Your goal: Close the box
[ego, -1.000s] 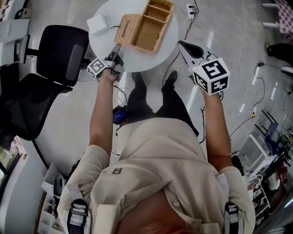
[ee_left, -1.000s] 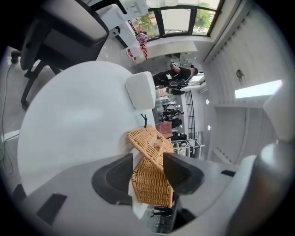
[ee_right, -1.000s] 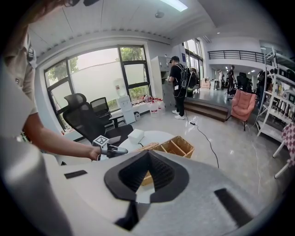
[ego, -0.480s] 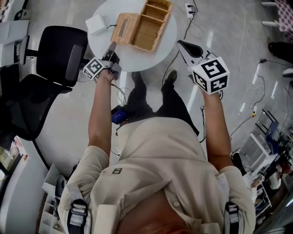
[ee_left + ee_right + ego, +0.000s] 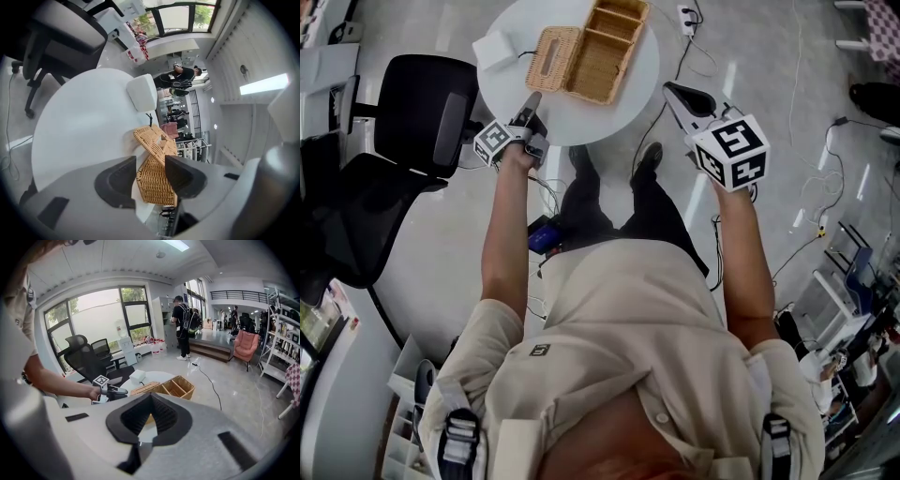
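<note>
An open wicker box (image 5: 609,47) with inner compartments lies on the round white table (image 5: 581,117). Its woven lid (image 5: 555,54) is folded out flat to the left. My left gripper (image 5: 532,99) points at the lid's near edge from just short of it. In the left gripper view its jaws (image 5: 150,174) are opening; the box (image 5: 157,185) and raised lid (image 5: 150,140) show beyond the gap, and nothing is pressed between the pads. My right gripper (image 5: 672,91) hovers off the table's right side over the floor, its jaws (image 5: 150,397) closed on nothing.
A small white box (image 5: 495,49) sits at the table's left rim beside the lid. A black office chair (image 5: 412,122) stands left of the table. Cables and a power strip (image 5: 689,19) lie on the floor to the right. A person (image 5: 183,326) stands far off.
The left gripper has stayed by the lid's near edge with only a small shift. The right gripper has not moved. The box and lid lie as before.
</note>
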`<state>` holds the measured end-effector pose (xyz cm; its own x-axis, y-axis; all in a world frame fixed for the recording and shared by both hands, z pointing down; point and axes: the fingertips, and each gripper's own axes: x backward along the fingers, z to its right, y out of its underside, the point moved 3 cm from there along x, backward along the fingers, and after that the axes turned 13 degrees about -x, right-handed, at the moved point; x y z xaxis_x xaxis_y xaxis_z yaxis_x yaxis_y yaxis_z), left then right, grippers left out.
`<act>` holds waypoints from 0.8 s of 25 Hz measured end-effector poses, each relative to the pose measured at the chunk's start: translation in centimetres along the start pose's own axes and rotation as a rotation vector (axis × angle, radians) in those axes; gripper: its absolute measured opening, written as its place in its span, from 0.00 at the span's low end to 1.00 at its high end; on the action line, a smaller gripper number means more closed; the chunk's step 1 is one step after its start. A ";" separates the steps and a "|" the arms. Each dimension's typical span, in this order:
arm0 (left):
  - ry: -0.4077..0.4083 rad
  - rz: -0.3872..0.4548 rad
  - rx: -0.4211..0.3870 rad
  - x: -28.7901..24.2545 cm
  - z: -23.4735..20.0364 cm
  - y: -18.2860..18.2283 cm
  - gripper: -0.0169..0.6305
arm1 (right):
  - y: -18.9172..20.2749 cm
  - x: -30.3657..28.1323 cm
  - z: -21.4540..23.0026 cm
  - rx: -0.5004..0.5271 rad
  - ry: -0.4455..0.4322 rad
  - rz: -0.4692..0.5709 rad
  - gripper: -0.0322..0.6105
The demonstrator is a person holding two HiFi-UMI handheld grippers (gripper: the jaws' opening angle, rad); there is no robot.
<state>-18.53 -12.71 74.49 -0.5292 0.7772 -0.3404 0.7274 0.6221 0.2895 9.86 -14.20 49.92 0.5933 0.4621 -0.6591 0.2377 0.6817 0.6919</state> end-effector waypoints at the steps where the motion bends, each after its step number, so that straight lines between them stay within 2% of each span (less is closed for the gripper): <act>1: 0.006 0.011 0.012 -0.2 -0.2 0.0 0.29 | 0.3 0.0 0.0 -0.001 0.001 -0.004 0.04; 5: 0.027 0.063 0.036 -1.1 -0.7 -0.6 0.30 | 1.2 -0.2 -0.2 -0.003 0.000 -0.020 0.04; 10: 0.041 0.095 0.026 -1.9 -0.8 -1.8 0.29 | 1.6 -0.5 -0.2 -0.002 -0.004 -0.026 0.04; 16: 0.051 0.152 -0.104 -0.1 1.8 -3.6 0.14 | 1.4 0.3 -0.1 0.000 0.000 -0.014 0.04; 20: 0.055 0.162 -0.212 1.2 4.2 -4.4 0.11 | 1.3 0.8 -0.1 0.001 0.002 -0.008 0.04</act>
<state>-20.50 -14.95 69.04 -0.4409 0.8684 -0.2269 0.7000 0.4909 0.5187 10.56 -12.91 50.26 0.5896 0.4579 -0.6654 0.2429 0.6851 0.6868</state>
